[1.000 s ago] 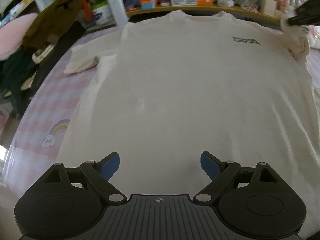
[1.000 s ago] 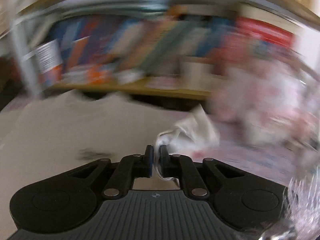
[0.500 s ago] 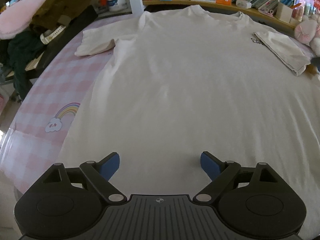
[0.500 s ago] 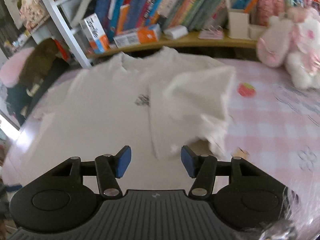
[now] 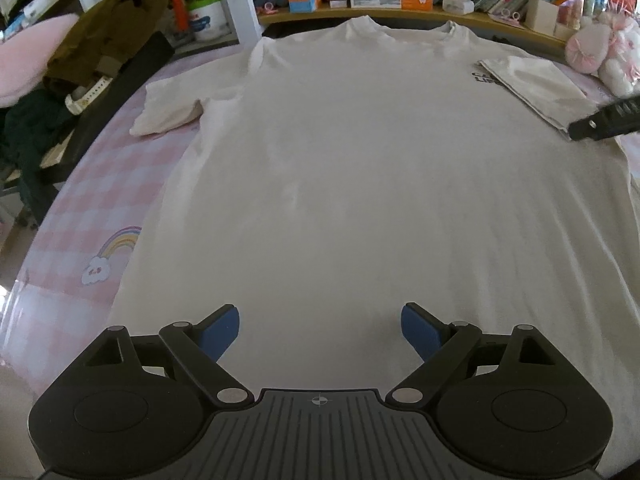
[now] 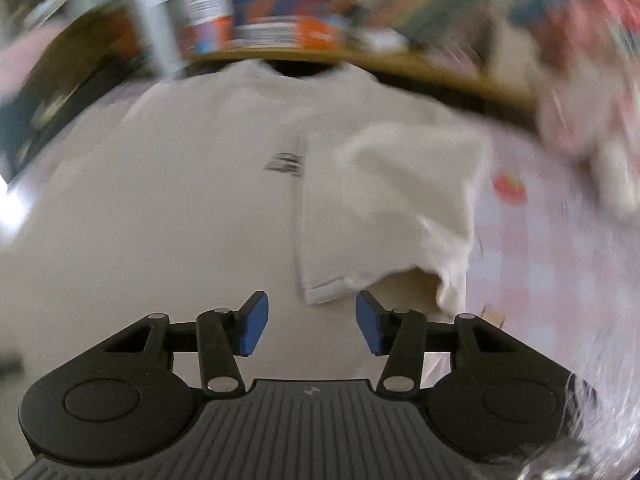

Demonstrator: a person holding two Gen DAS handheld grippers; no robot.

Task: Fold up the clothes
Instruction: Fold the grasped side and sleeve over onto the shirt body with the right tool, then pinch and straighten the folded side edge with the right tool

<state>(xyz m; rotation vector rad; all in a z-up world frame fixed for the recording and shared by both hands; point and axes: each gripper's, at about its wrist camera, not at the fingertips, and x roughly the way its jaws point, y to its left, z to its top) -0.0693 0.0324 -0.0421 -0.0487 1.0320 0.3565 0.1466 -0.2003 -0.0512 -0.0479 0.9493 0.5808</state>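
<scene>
A cream T-shirt [image 5: 360, 168] lies flat, front up, on a pink checked sheet [image 5: 108, 184], collar toward the shelf. Its right sleeve [image 5: 532, 80] is folded inward over the chest, next to a small dark logo [image 5: 482, 77]. The left sleeve [image 5: 168, 108] still lies spread out. My left gripper [image 5: 320, 330] hovers open over the shirt's hem with nothing between its blue pads. In the blurred right wrist view, my right gripper [image 6: 310, 322] is open just short of the folded sleeve [image 6: 384, 208]. Part of the right gripper [image 5: 604, 120] shows at the left wrist view's right edge.
A wooden shelf [image 5: 400, 14] with books and boxes runs along the far side. Pink plush toys [image 5: 604, 52] sit at the far right. A brown garment and dark clothes [image 5: 104, 40] are piled on a chair at the left.
My right gripper carried the right sleeve inward, opened and let it drop onto the chest, then drew back a little. My left gripper stayed open over the hem.
</scene>
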